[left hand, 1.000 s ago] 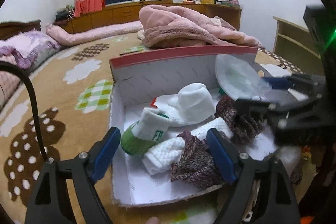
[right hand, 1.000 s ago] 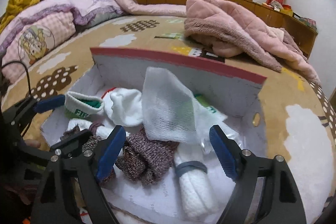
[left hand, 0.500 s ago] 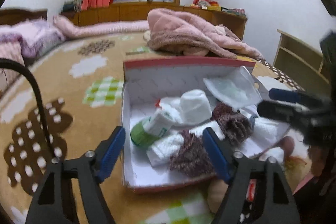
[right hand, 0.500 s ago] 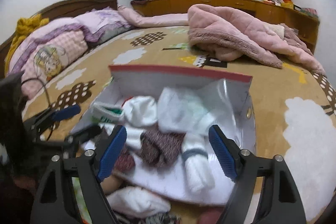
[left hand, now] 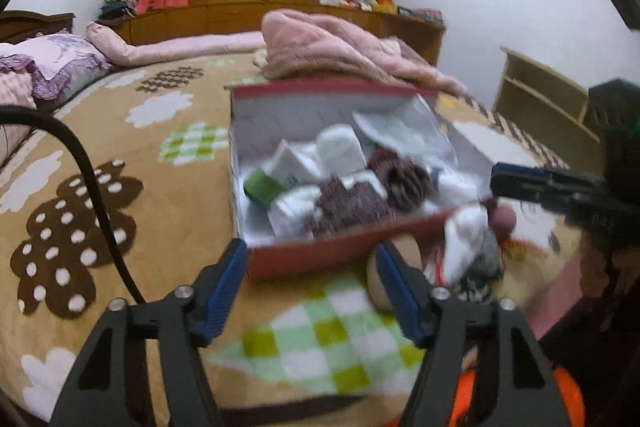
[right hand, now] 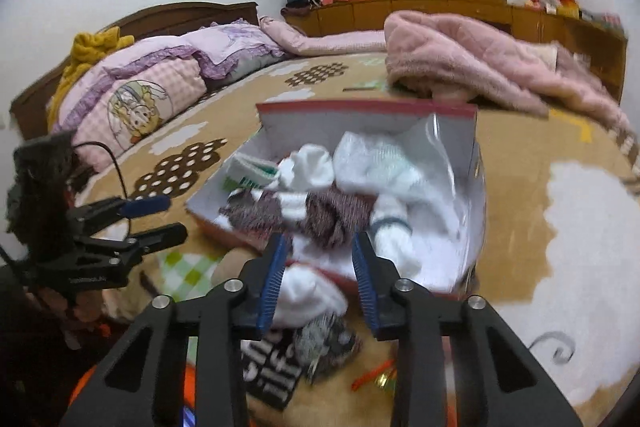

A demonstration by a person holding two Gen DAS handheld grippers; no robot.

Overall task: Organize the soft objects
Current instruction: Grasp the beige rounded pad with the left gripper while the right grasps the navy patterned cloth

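A red-rimmed cardboard box point(left hand: 320, 259) point(right hand: 478, 163) sits on the bed, filled with white socks point(left hand: 340, 151) point(right hand: 312, 167), a green-cuffed sock point(left hand: 262, 185), maroon knit socks point(left hand: 348, 203) point(right hand: 332, 215) and a clear plastic bag point(left hand: 404, 135). My left gripper point(left hand: 312, 267) point(right hand: 154, 217) hovers in front of the box's near wall, jaws closing, nothing between them. My right gripper point(right hand: 320, 255) point(left hand: 520, 183) hangs over the near right corner, jaws closing and still apart. A loose white sock point(right hand: 308, 293) point(left hand: 468, 235) lies on the bed below it, untouched.
A pink blanket point(left hand: 340, 47) is heaped behind the box. Pillows point(right hand: 132, 99) line the headboard to the left. Patterned dark cloth point(right hand: 324, 343) lies by the loose sock. A wooden shelf point(left hand: 540, 99) stands at the right. A black cable point(left hand: 92, 179) trails over the bedspread.
Both grippers have drawn back out of the box, which now looks smaller and farther. Both sets of jaws have narrowed, the right far more. The loose sock pile came into view.
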